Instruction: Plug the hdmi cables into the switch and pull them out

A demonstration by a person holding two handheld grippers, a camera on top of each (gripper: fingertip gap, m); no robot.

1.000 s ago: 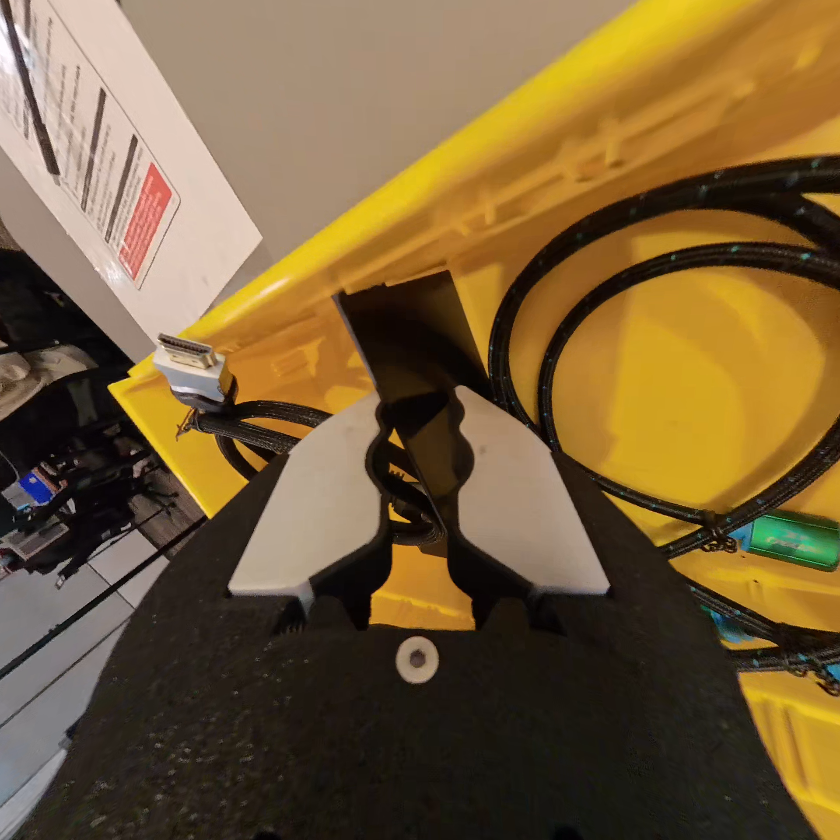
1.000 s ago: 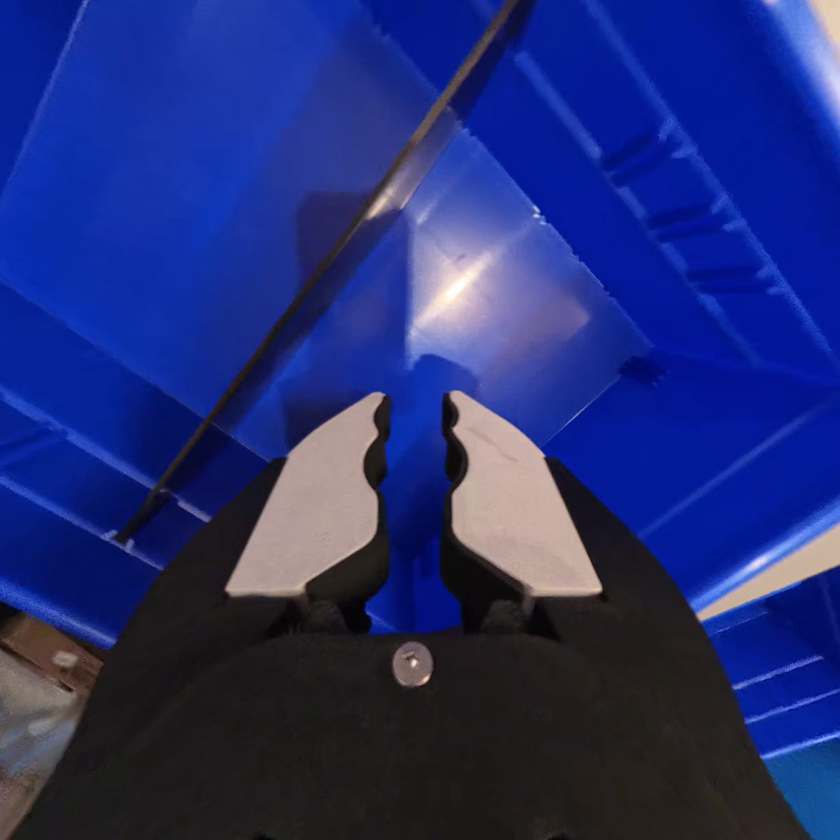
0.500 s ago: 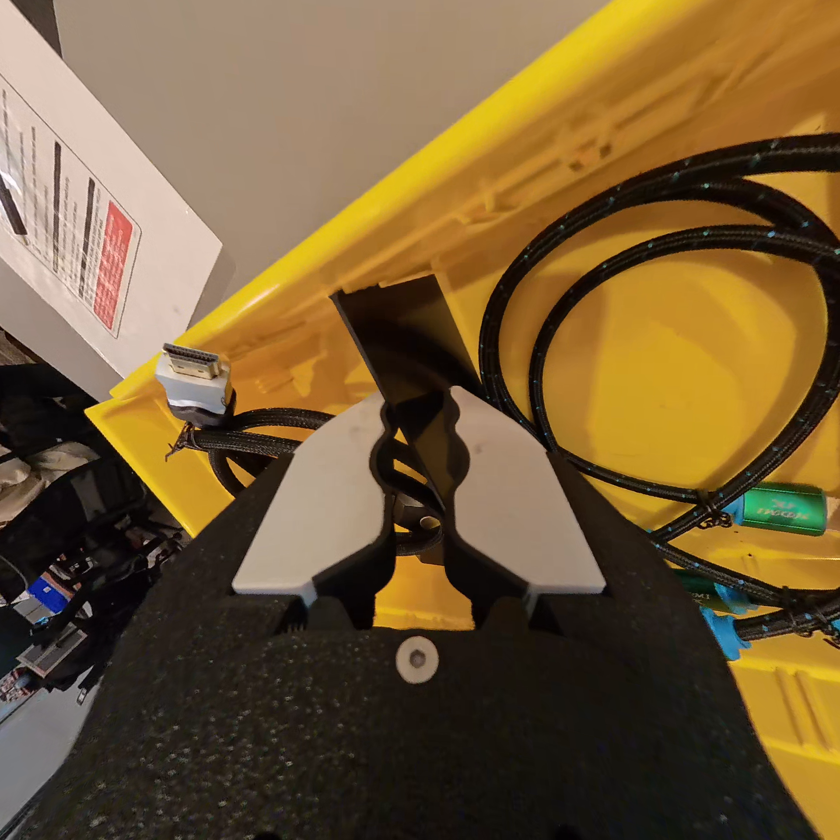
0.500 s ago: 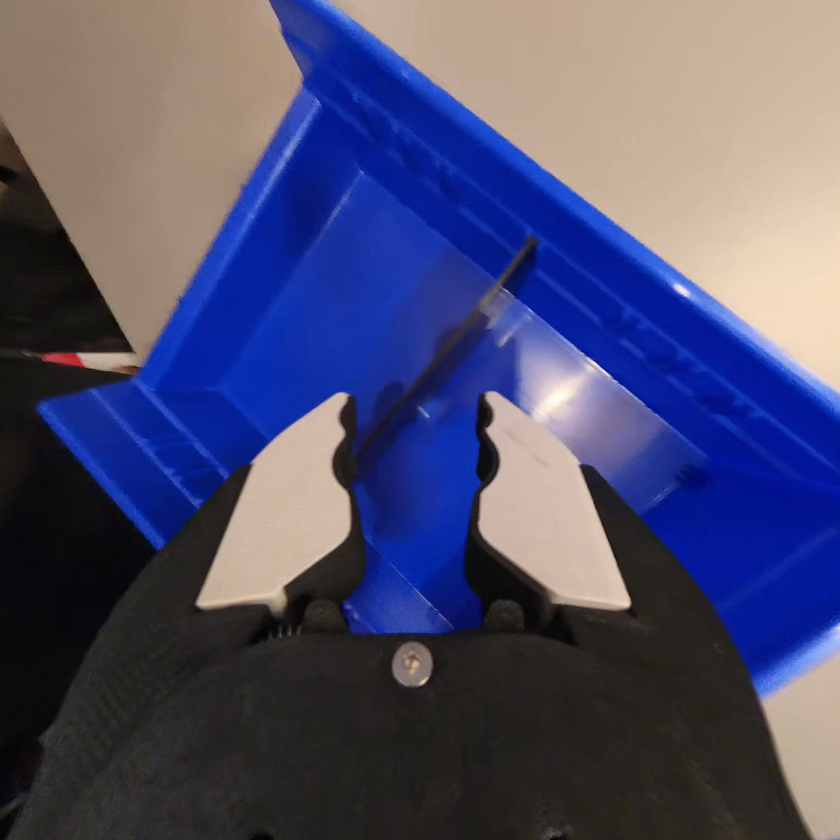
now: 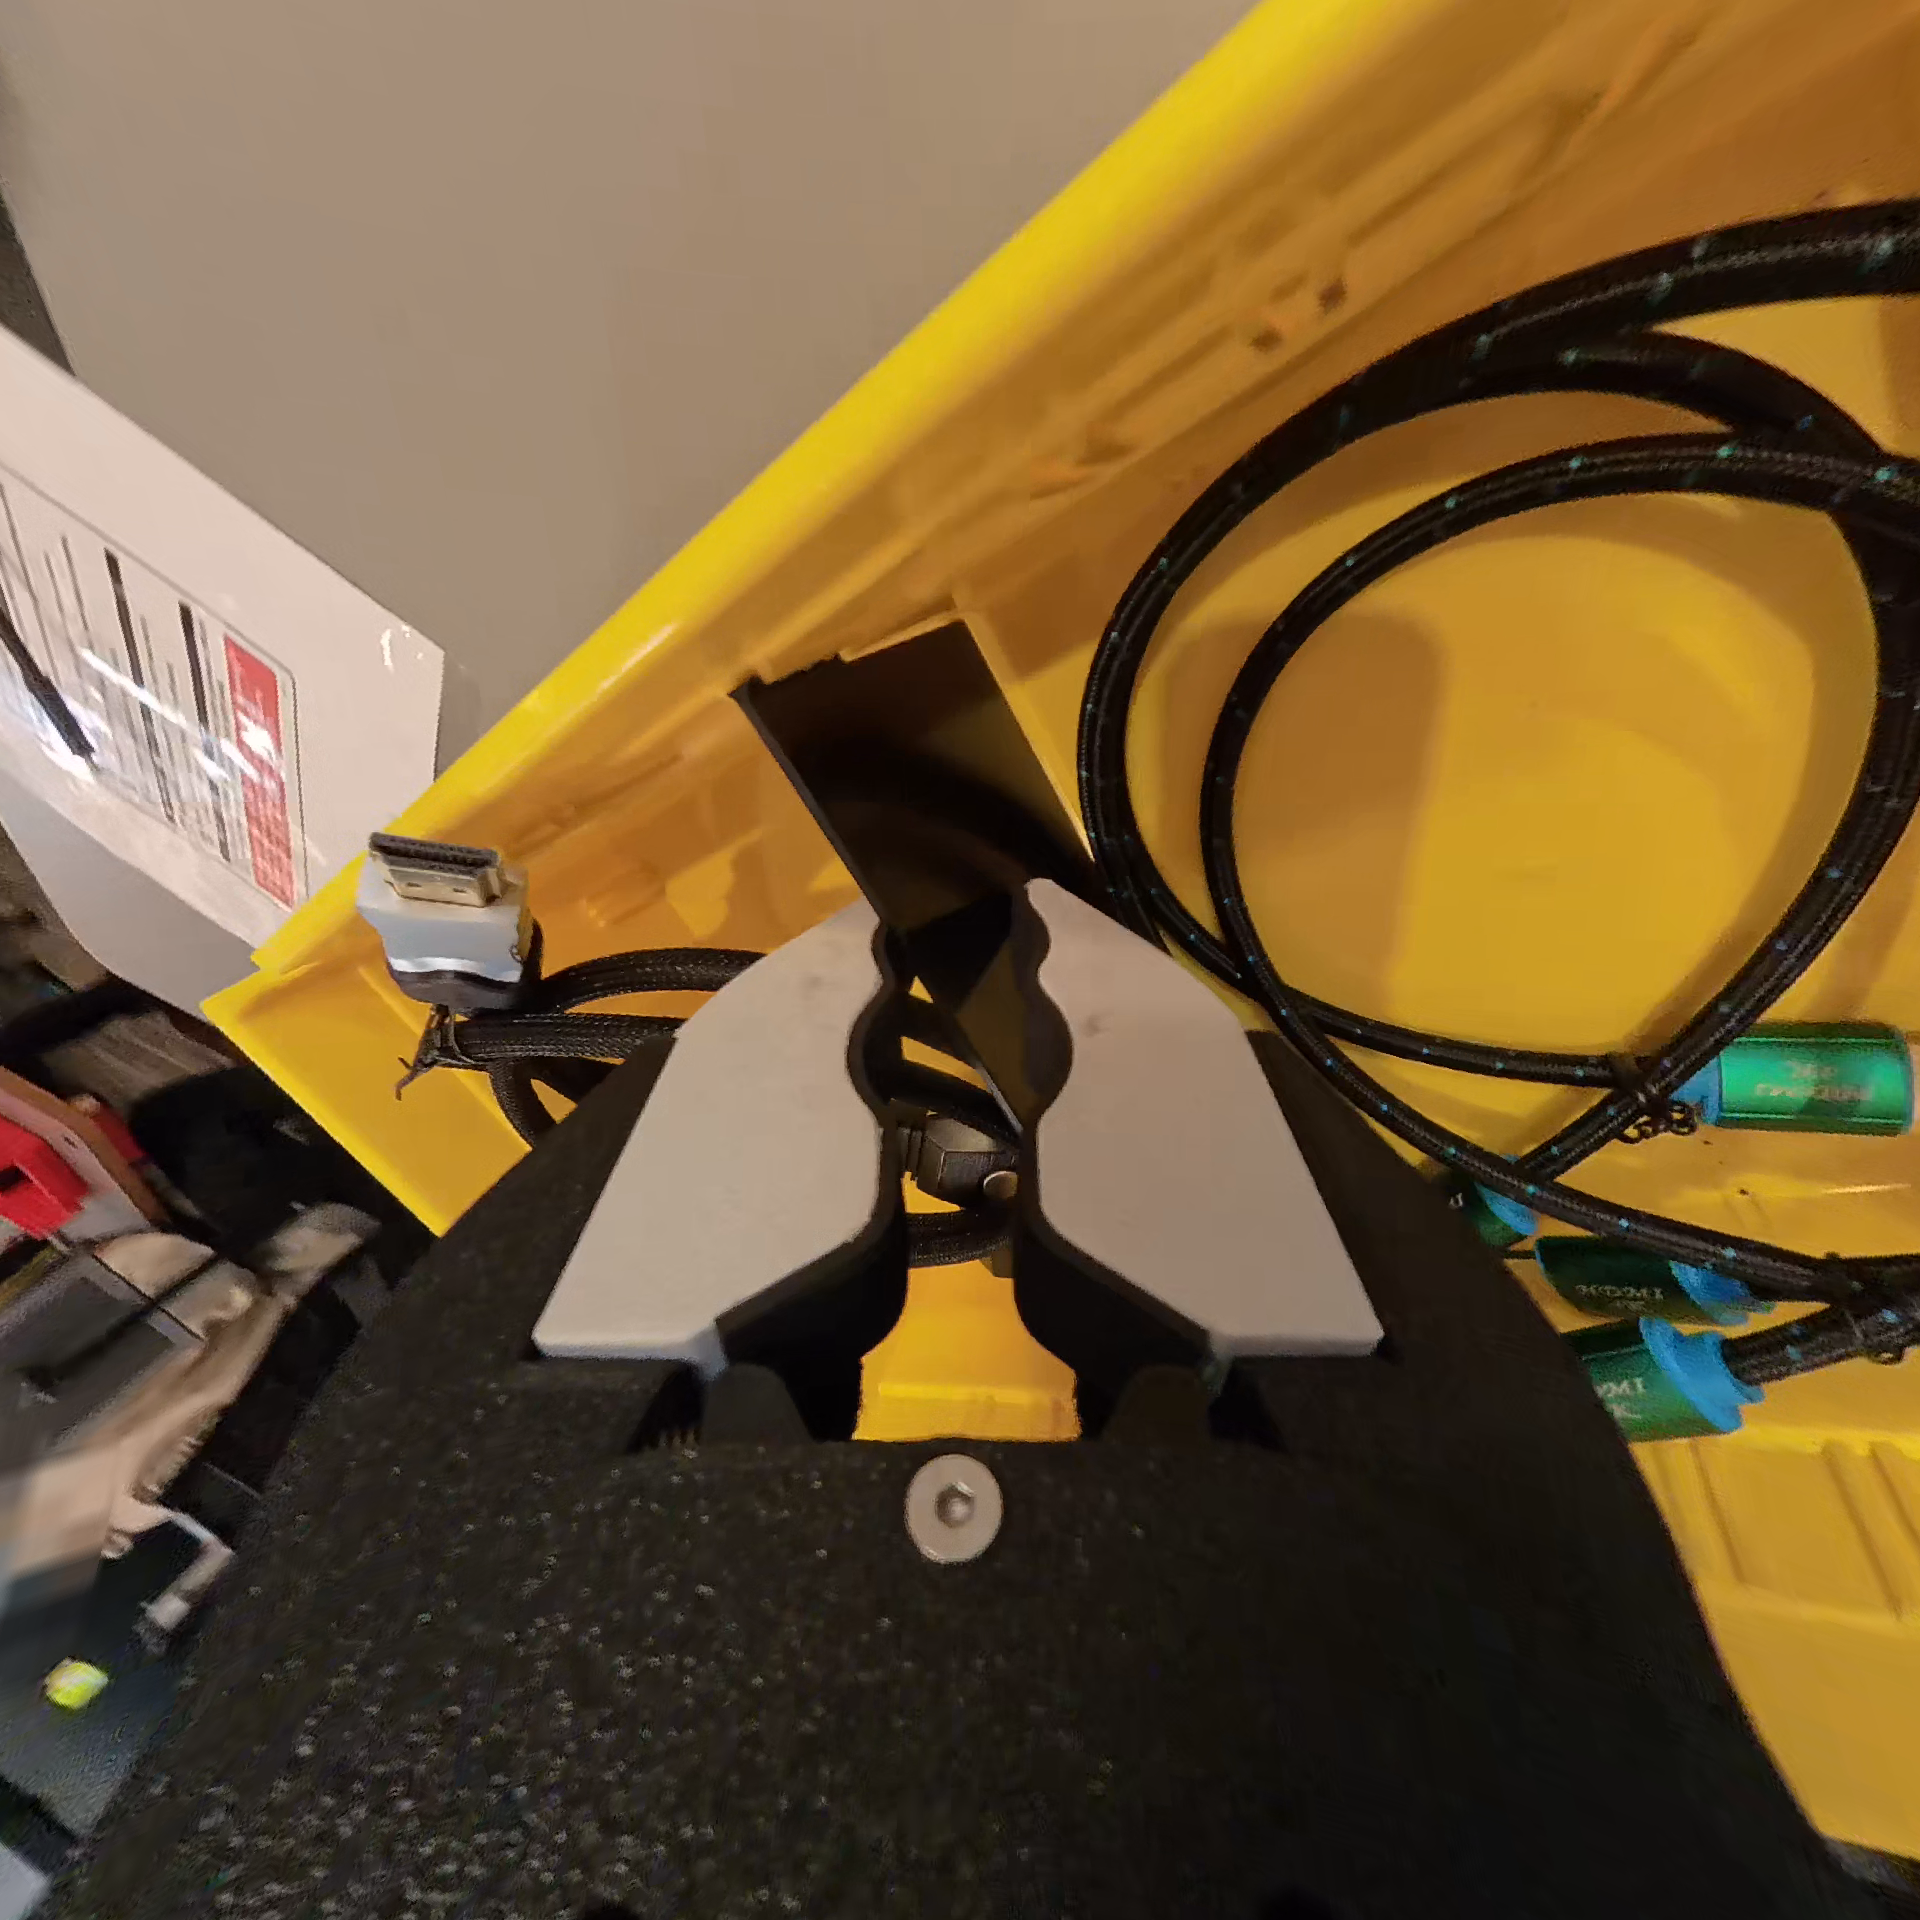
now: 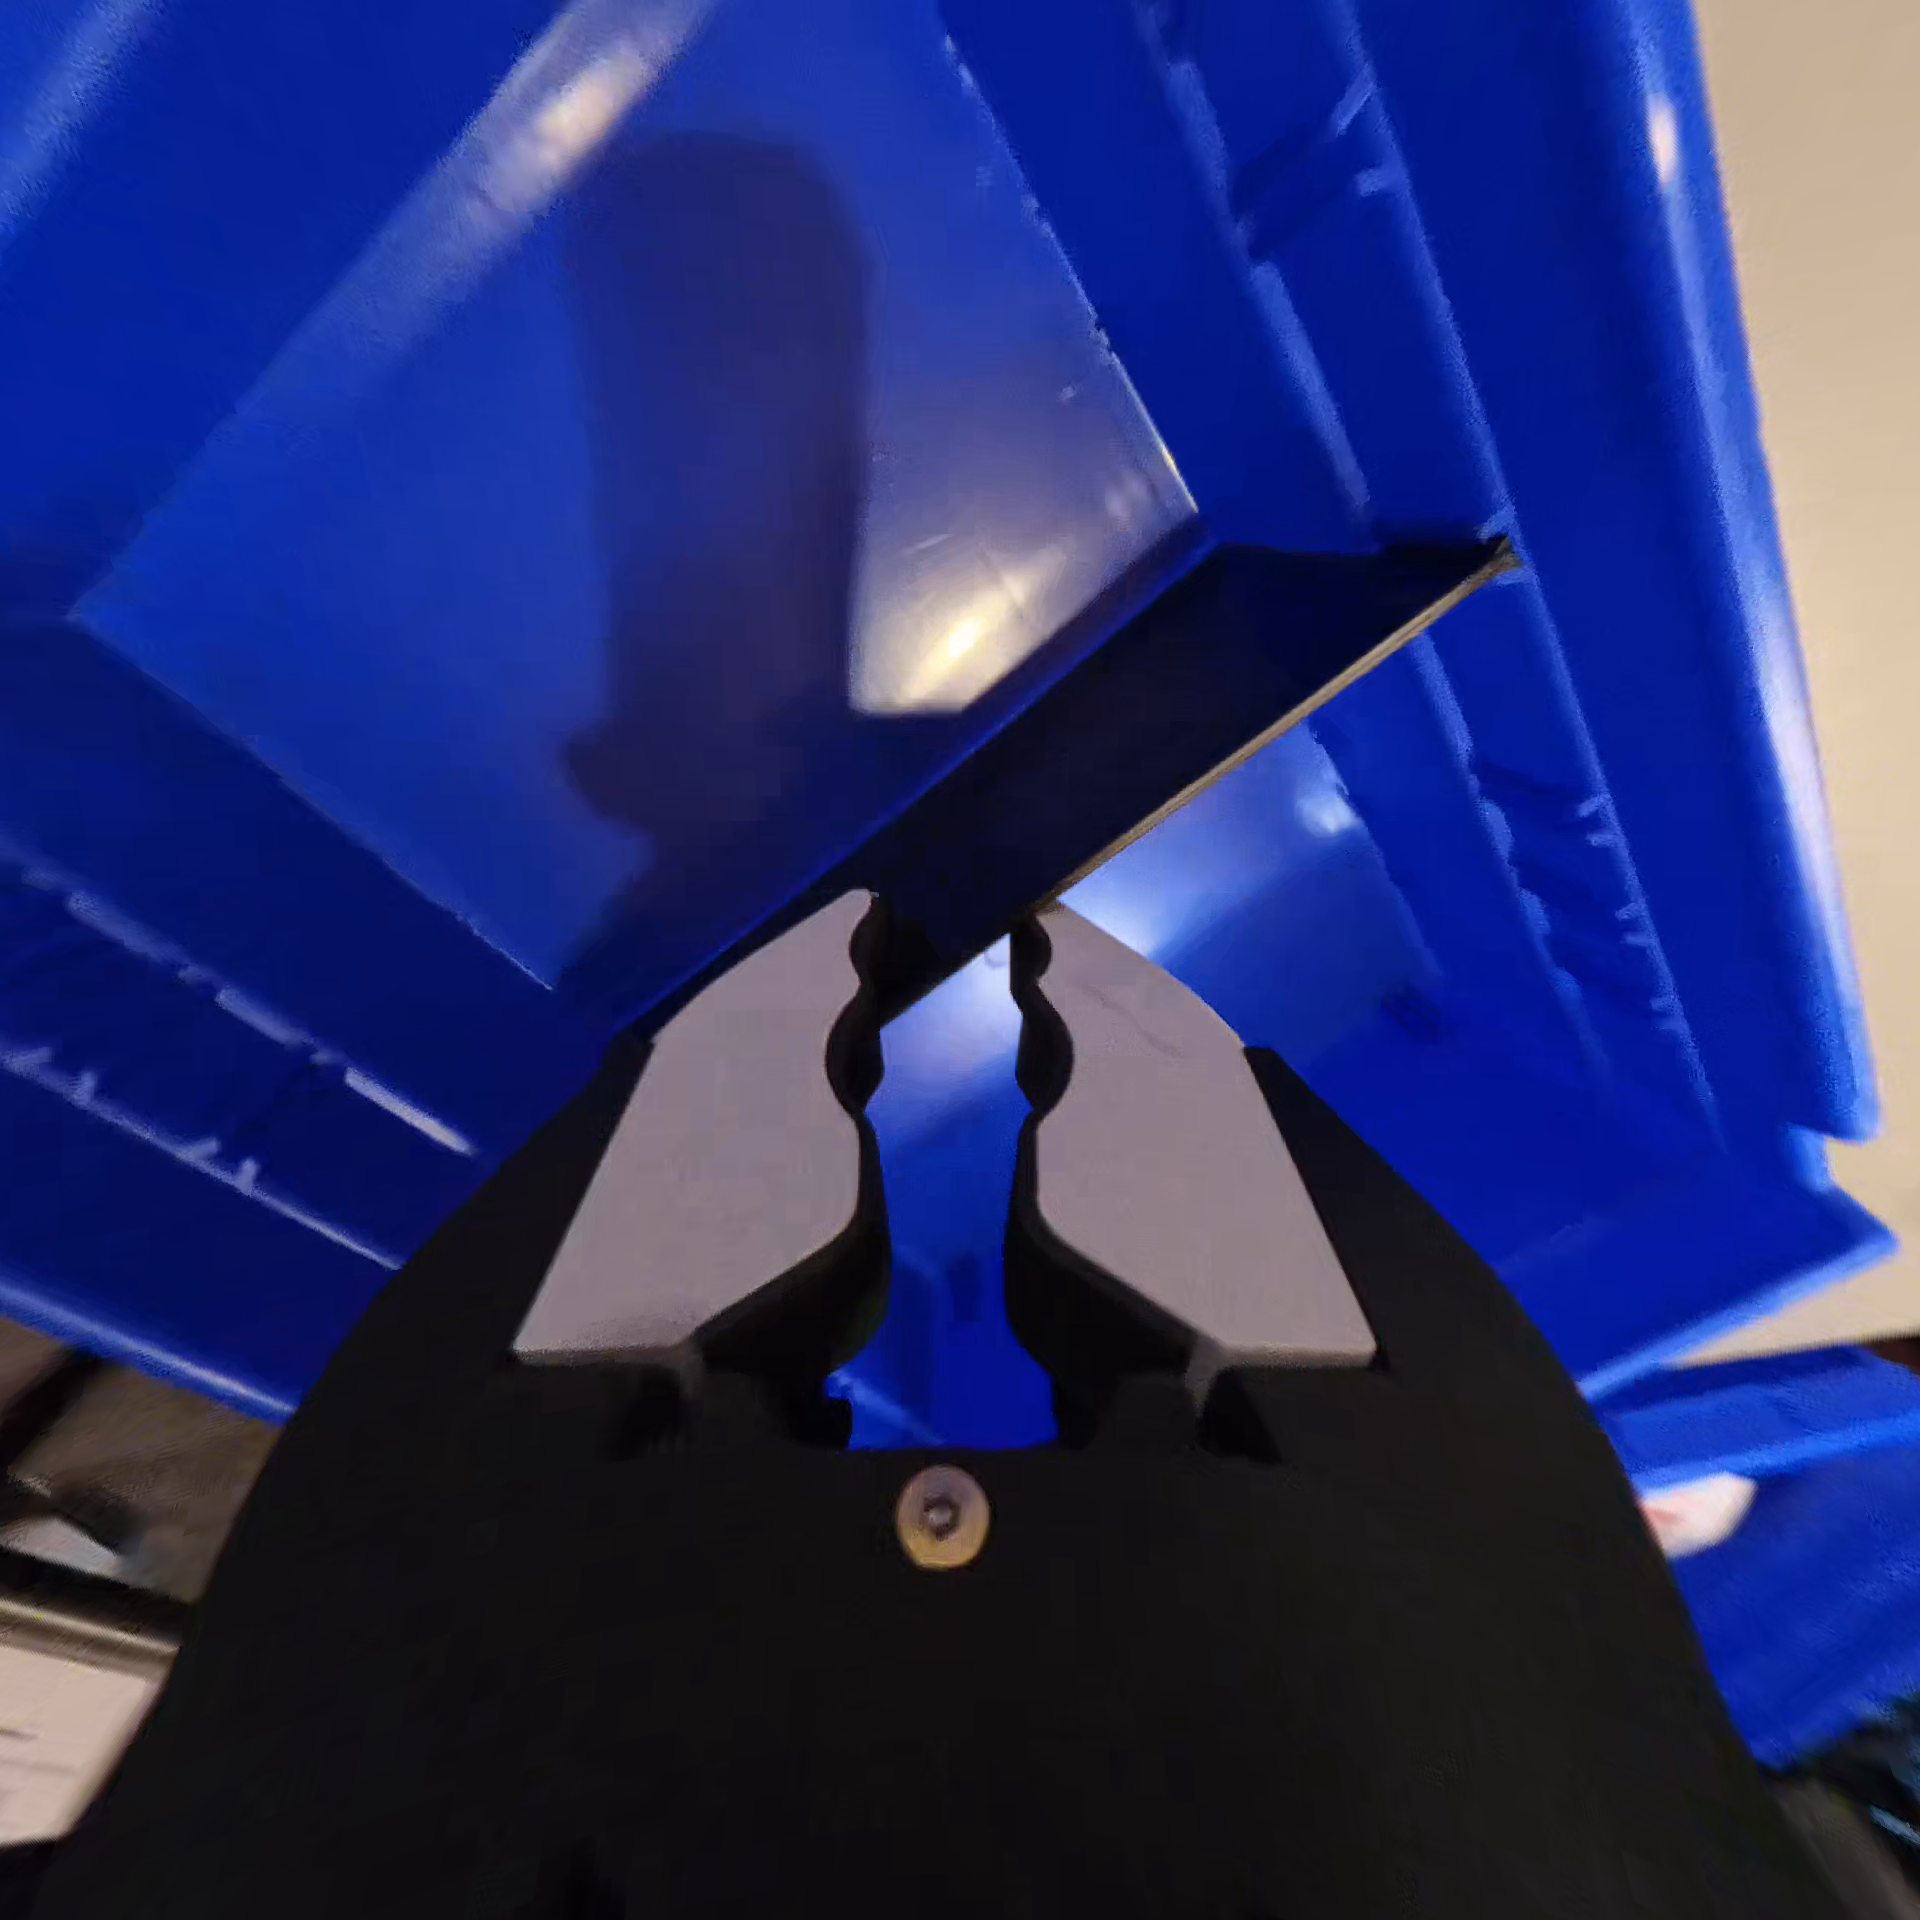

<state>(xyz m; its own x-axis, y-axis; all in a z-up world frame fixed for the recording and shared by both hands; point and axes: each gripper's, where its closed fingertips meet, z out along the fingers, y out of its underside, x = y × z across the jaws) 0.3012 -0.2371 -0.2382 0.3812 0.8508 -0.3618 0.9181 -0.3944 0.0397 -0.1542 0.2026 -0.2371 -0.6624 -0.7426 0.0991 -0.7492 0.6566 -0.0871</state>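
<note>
My left gripper (image 5: 951,914) is shut on the black divider (image 5: 883,769) of a yellow bin (image 5: 935,312). The divider crosses slantwise between the fingertips. Black braided HDMI cables (image 5: 1195,582) lie coiled in the bin, with green plugs (image 5: 1808,1075) at the right. A silver plug (image 5: 442,914) sticks up at the bin's left corner. A small dark connector (image 5: 956,1153) lies below, between the fingers. My right gripper (image 6: 948,914) is shut on the dark divider (image 6: 1143,727) of a blue bin (image 6: 1558,727), and both fingertips touch it.
A white notice sheet (image 5: 156,707) hangs on the wall left of the yellow bin. Dark clutter (image 5: 156,1299) lies below it. A second blue container (image 6: 1818,1558) shows at the lower right of the right wrist view. A pale wall stands behind both bins. The gap from one gripper's tips to the other's is roughly 65 cm.
My right gripper opened wide, swung in over the blue bin and closed on its divider. My left gripper kept its hold; the yellow bin stayed with it while the background shifted.
</note>
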